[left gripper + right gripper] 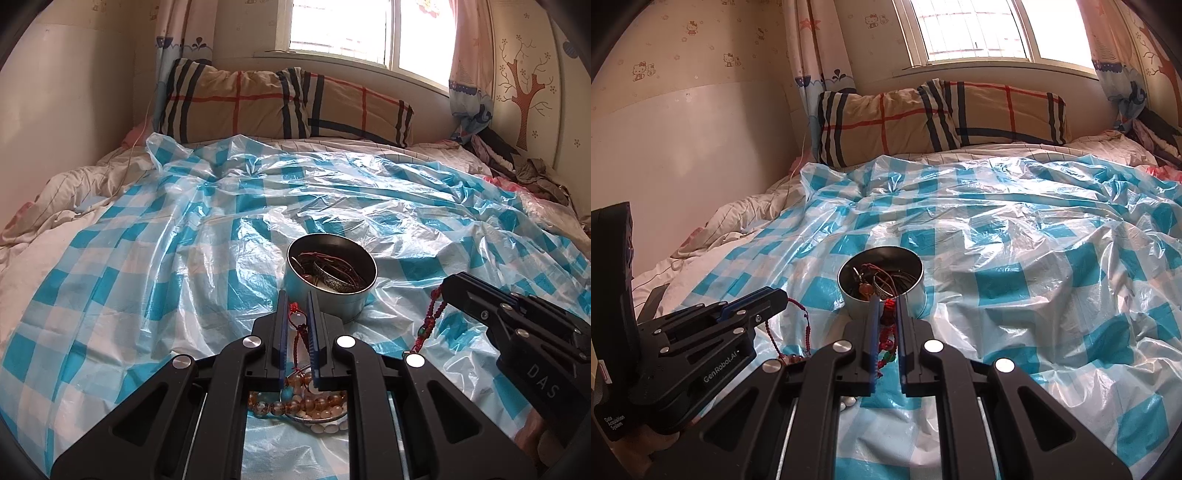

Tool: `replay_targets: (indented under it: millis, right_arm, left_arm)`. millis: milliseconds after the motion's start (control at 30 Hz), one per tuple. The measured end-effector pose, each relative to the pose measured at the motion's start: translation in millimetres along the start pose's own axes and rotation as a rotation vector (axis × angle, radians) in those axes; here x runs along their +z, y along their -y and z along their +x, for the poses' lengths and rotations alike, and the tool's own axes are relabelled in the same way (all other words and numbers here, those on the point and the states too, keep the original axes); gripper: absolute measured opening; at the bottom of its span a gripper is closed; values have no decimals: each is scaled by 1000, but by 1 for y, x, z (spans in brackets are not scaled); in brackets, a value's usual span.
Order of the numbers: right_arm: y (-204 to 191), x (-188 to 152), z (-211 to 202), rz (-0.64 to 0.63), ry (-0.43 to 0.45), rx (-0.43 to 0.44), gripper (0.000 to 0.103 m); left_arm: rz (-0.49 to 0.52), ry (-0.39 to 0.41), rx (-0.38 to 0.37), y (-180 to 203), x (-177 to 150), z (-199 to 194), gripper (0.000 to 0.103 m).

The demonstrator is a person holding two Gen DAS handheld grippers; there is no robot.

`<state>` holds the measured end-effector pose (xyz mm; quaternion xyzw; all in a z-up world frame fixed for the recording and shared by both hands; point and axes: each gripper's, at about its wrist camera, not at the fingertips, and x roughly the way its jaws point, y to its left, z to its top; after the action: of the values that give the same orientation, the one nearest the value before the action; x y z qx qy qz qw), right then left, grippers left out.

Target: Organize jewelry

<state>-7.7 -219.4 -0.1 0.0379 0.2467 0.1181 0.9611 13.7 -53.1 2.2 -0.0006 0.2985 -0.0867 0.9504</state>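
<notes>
Both jaws pinch red cord (886, 338).

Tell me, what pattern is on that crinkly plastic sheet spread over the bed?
The crinkly plastic sheet has a blue-and-white check; the right wrist view shows it best.

A bed (55, 206) under a window carries the scene, its pale quilt rumpled along the left side. Two plaid pillows (288, 105) lean at the head. A crinkled blue-and-white checked plastic sheet (155, 258) covers most of the quilt. On the sheet stands a round metal tin (325, 299), upright, with bangles and cords inside. Amber and pale bead bracelets (295, 402) lie on the sheet near the tin, on the viewer's side. Dark clothes (532, 170) heap at the bed's far right edge.
</notes>
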Motion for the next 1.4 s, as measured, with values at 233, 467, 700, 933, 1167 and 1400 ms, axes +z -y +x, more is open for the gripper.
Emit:
replay_targets:
  millis: [233,467,700,933,1167,1400]
  right_arm:
    - [-3,7,5,-4,34,1,9]
    - [-2,12,9,15,51,-6,9]
    - [-2,17,14,28,65,-1,9]
    - [3,22,20,49,81,-6,9]
    - [4,31,33,57,96,-7,9]
    - [11,38,42,87,105,-22,10]
  left_arm:
    - [-19,18,-11,0,5,0,9]
    - [-73,45,-13,-14,9,-4,9]
    - [-95,80,-12,-12,26,3,9]
    - [-87,103,-48,4,40,11,9]
    - [-73,97,-69,16,44,22,9]
    - [-89,93,-77,17,48,32,9]
